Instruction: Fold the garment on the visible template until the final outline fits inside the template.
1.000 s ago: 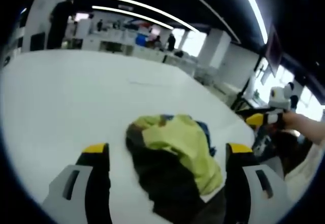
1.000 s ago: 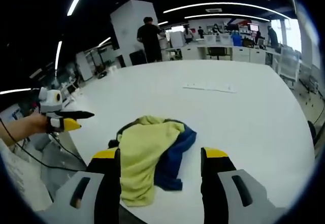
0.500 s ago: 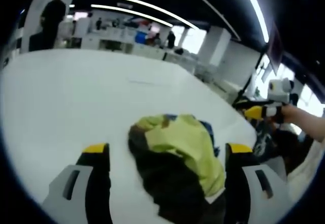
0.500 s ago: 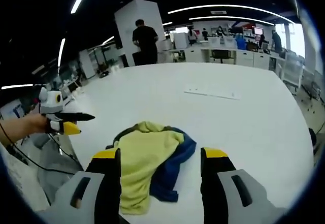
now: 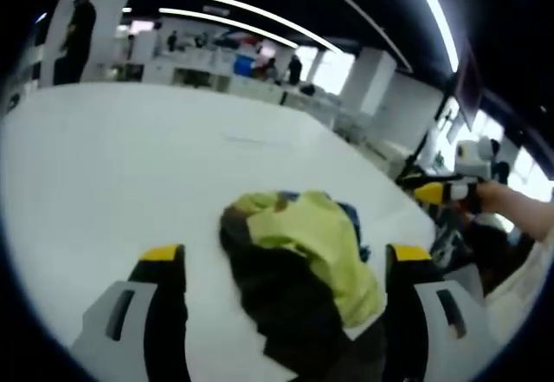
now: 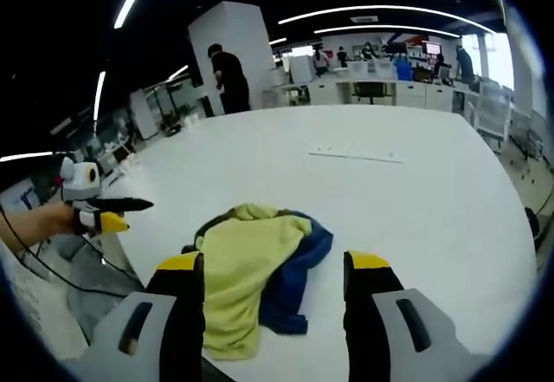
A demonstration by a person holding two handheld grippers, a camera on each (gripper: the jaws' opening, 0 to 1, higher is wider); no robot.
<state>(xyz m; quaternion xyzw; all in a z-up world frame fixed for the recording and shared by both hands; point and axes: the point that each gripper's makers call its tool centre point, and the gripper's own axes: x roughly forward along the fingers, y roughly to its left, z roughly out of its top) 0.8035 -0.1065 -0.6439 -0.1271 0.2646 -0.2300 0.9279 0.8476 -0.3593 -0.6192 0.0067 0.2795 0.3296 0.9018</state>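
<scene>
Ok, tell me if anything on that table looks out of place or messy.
The garment lies crumpled in a heap on the white table, yellow, blue and dark layers bunched together, not spread flat. Neither the left claw nor the right claw holds it. I can't make out a template.

A broad white counter (image 6: 415,200) carries a crumpled yellow-green, blue and dark cloth garment (image 6: 251,265) — near its edge.

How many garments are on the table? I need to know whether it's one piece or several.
1 heap, as far as I can tell: a crumpled yellow, blue and dark garment near the white table's edge, just ahead of both tools. More pieces could be bunched inside it.
</scene>
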